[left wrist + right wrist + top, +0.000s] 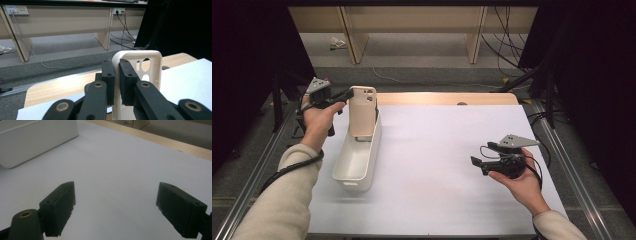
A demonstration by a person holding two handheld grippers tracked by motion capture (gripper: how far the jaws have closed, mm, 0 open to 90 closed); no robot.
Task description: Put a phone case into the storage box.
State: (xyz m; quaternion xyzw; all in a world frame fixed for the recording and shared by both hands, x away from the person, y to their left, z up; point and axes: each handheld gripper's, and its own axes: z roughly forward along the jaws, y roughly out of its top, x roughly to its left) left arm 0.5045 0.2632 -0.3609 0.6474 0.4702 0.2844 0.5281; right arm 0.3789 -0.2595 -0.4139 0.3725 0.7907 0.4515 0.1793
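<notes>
Lower right of high view: right hand-held gripper point(479, 156) idle, jaws spread, nothing between. Left of centre: long white plastic bin point(346, 171) on white-covered bench point(442, 165). Upper left: left hand-held gripper point(346, 95) pinching rim of cream plastic phone case point(362, 107), upright in bin's far end. Judged step: placing case; next, lower and release. Obstacle: bin wall.

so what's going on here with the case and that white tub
A person works with tongs in each hand. The left tongs are shut on the rim of a cream phone case, holding it upright with its lower end inside the far end of a white bin on the white-covered table. The right tongs are open and hold nothing, off to the right above the table. Whether the case is going in or coming out cannot be told.
</notes>
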